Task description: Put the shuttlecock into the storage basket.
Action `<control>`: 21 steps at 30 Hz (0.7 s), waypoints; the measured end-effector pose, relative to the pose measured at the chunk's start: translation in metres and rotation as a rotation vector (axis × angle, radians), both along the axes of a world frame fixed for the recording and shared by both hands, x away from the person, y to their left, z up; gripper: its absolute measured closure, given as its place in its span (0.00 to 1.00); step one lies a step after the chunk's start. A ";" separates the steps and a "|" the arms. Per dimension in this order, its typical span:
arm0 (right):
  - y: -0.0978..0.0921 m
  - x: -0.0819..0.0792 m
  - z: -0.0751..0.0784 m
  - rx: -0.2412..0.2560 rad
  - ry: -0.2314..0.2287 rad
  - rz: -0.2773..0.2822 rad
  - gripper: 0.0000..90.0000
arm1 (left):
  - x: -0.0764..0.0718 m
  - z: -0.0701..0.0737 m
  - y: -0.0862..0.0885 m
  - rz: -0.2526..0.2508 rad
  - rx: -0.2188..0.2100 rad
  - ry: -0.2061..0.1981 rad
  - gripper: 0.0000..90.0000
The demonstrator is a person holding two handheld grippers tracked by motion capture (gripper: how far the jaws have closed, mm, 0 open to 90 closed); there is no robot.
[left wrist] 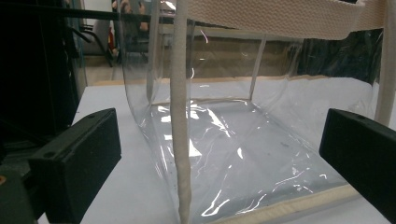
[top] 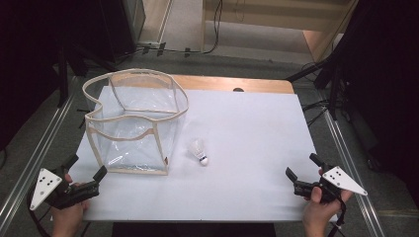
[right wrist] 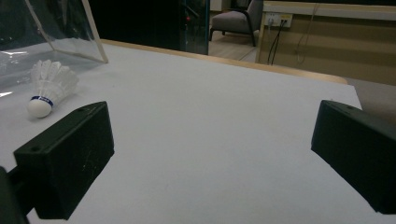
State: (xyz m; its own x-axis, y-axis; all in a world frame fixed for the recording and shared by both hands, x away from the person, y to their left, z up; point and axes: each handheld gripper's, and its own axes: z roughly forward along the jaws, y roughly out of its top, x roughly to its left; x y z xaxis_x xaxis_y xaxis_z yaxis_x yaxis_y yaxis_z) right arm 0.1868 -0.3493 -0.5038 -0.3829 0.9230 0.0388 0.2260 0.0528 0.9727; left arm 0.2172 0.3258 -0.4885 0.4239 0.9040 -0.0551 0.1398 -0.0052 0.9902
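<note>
Nothing started, as far as I can judge: left gripper (top: 88, 173) and right gripper (top: 301, 167) sit at the near worktop (top: 247, 128) corners, fingers wide apart and holding nothing. Shuttlecock (top: 199, 151) lies mid-worktop, just right of the clear bag (top: 133, 123) standing far left, empty; probably it goes in there.

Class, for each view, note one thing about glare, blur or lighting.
High view: bright white tabletop against dark surroundings, with the shuttlecock slightly soft. Left gripper view: white glare streaks on the clear plastic bag. Right gripper view: near black jaws blurred, shuttlecock reasonably sharp.
</note>
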 end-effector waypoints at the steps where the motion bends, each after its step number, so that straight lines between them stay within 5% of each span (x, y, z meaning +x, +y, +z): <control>1: 0.000 -0.001 0.001 -0.002 0.007 0.001 0.00 | 0.000 0.000 0.000 0.000 0.001 -0.001 0.00; 7: 0.000 -0.001 0.009 0.032 0.043 0.068 0.00 | -0.001 0.000 -0.005 0.007 0.041 -0.005 0.00; 14: 0.004 0.003 0.018 0.030 0.074 0.070 0.00 | -0.002 -0.001 -0.010 0.009 0.076 -0.005 0.00; 21: 0.013 0.011 0.024 -0.014 0.115 0.125 0.00 | -0.003 -0.002 -0.009 0.000 0.086 -0.004 0.00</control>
